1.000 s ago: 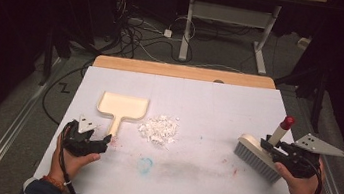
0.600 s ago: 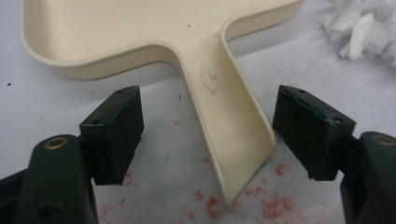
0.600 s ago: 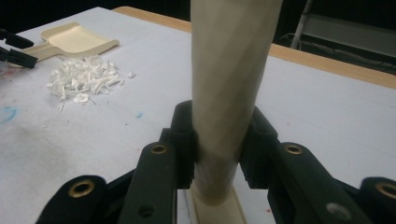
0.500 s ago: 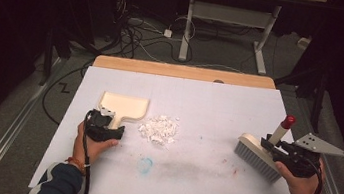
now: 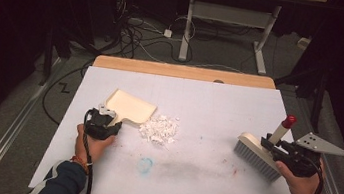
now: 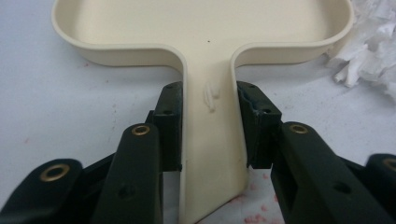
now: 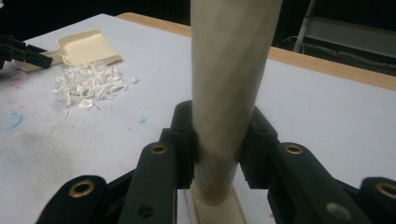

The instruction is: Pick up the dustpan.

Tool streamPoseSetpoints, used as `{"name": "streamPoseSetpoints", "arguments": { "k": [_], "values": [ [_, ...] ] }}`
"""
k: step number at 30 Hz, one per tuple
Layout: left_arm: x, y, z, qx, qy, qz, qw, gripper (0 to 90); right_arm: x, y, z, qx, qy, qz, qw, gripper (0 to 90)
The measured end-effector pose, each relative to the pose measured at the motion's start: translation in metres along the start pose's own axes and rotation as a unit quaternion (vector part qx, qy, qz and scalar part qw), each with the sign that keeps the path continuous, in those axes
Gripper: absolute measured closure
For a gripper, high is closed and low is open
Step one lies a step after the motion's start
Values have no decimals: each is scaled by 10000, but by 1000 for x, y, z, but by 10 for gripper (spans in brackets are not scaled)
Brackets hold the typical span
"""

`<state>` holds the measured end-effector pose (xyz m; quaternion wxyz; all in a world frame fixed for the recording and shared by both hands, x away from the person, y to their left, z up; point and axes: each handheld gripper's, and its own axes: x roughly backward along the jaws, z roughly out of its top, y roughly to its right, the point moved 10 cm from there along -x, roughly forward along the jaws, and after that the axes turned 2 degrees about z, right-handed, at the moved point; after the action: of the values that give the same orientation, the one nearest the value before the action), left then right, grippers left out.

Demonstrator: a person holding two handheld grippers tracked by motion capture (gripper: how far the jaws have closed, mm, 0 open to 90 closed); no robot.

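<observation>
since before, left gripper (image 5: pixel 104 124) reached forward, jaws clamping dustpan (image 5: pixel 130 107) handle; right gripper (image 5: pixel 274 146) grips brush (image 5: pixel 257 154) handle

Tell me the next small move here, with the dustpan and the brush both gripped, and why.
Probably bring the brush across to the far side of the paper scraps. The left gripper has just closed on the dustpan handle, and the pan's mouth sits right beside the pile. The right gripper clamps the brush handle, but the bristles stand well off to the right, so sweeping cannot start yet.
</observation>
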<state>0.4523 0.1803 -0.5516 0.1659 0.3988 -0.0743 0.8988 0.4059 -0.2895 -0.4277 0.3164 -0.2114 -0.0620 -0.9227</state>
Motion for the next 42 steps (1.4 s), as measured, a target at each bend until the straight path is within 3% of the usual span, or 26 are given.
{"name": "streamPoseSetpoints", "arguments": {
  "k": [6,8,10,13,16,19,23,29,36,42],
  "values": [
    [10,-10,3,-64,37,42,10000,630,0,-1,0,28,-8,11,10000,710],
    [16,-15,5,-221,54,164,9996,630,-1,0,-1,20,-32,3,10000,710],
    [24,-19,8,-241,84,119,9996,630,-1,0,-1,36,-38,11,10000,710],
    [41,-29,11,-661,50,412,9969,630,-2,-1,-1,35,-58,19,10000,710],
    [60,-34,7,-1021,-162,416,9938,630,-1,0,-1,39,-52,-1,10000,710],
    [73,-36,-4,-1279,-467,217,9905,629,-1,2,-2,5,-49,-21,10000,710],
    [87,-37,-17,-1593,-848,122,9835,630,0,1,0,20,-2,-29,10000,711],
    [104,-24,-33,-1795,-1091,-285,9773,629,-1,3,4,-6,50,-61,10000,711],
    [107,-7,-41,-2017,-1303,-635,9687,629,-13,4,20,-80,183,4,9998,711],
    [106,-4,-42,-2061,-1373,-712,9662,628,-34,-5,32,-53,180,114,9998,711]
  ]
}}
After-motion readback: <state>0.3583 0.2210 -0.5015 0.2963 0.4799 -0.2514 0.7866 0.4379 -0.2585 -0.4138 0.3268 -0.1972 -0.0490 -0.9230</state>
